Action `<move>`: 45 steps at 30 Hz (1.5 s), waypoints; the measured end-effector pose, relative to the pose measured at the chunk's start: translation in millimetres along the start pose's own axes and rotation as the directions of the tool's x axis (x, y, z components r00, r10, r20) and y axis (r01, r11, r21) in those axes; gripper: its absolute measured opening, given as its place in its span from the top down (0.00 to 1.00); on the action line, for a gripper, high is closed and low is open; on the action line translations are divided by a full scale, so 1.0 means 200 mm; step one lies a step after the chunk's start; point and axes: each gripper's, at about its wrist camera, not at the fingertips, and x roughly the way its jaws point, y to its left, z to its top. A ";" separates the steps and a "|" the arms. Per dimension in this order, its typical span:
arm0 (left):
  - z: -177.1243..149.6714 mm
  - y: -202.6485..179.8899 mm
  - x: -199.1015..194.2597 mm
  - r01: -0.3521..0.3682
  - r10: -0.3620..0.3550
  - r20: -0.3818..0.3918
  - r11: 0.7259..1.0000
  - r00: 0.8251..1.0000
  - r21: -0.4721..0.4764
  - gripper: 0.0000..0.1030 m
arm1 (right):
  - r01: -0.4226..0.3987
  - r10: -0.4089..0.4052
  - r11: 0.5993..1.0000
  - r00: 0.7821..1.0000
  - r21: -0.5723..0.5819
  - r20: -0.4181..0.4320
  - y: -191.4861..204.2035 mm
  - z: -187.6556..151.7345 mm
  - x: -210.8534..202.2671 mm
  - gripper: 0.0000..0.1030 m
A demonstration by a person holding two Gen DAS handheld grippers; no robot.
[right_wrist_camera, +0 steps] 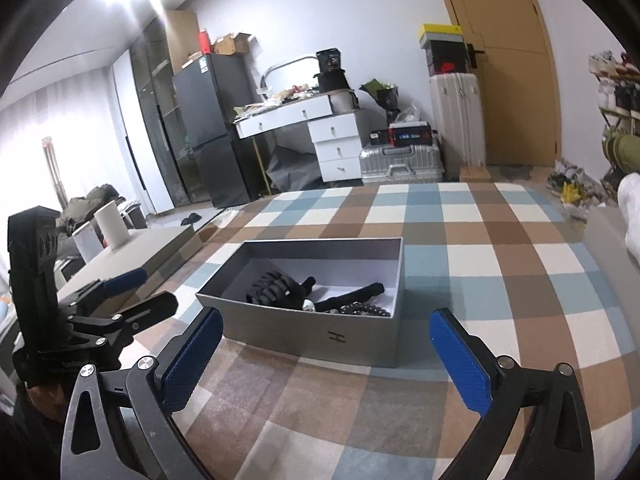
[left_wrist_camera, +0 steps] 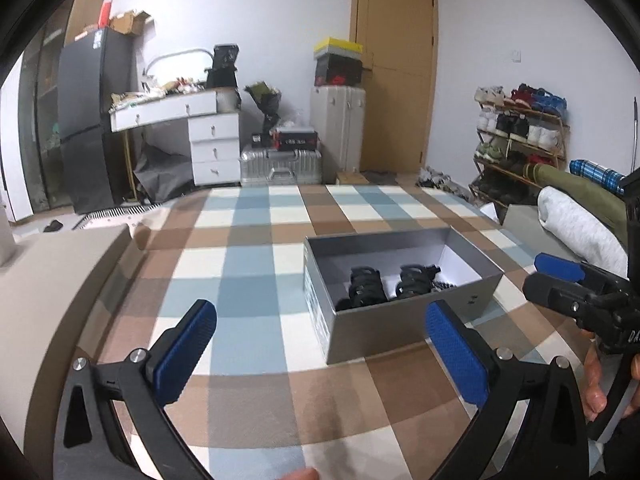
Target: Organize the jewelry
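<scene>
A: Where's the jewelry?

B: In the grey box (right_wrist_camera: 320, 332), which sits open on the checked cover (right_wrist_camera: 480, 280) of blue, brown and cream. Inside lie black bracelets (right_wrist_camera: 276, 286) and a string of dark beads (right_wrist_camera: 360, 309). In the left wrist view the box is at about two o'clock from the gripper.

A: And the grippers?

B: The left gripper (left_wrist_camera: 320, 344) has its blue pads spread wide with nothing between them, short of the box. The right gripper (right_wrist_camera: 326, 354) is likewise wide open and empty, the box at twelve o'clock just ahead.

A: The room?

B: At eleven o'clock a white desk with drawers (left_wrist_camera: 208, 136) and a dark fridge (left_wrist_camera: 92, 112); at twelve a silver suitcase (left_wrist_camera: 280, 166) and a wooden door (left_wrist_camera: 394, 68); at two a shoe rack (left_wrist_camera: 520, 136).

A: Any writing?

B: A small dark mark on the box's front wall, unreadable. Box labels by the suitcase are too blurred.
</scene>
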 end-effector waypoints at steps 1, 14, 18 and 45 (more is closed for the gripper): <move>0.01 0.00 0.01 -0.009 0.009 -0.001 1.000 1.000 0.003 0.01 | -0.001 0.001 1.000 1.000 -0.007 0.007 0.01 0.00 0.00 0.00; -0.04 -0.01 0.00 0.005 -0.005 -0.004 1.000 1.000 0.012 0.01 | -0.011 0.011 1.000 0.998 0.003 0.060 0.00 -0.05 -0.01 0.00; -0.04 0.00 -0.01 0.013 -0.013 0.012 1.000 1.000 0.004 0.01 | 0.005 -0.005 1.000 0.998 -0.008 0.064 0.01 -0.06 -0.01 0.00; -0.06 -0.03 0.00 0.029 -0.029 -0.001 0.999 1.000 0.023 0.01 | 0.037 -0.031 0.997 0.996 -0.072 0.082 0.07 -0.07 -0.02 0.00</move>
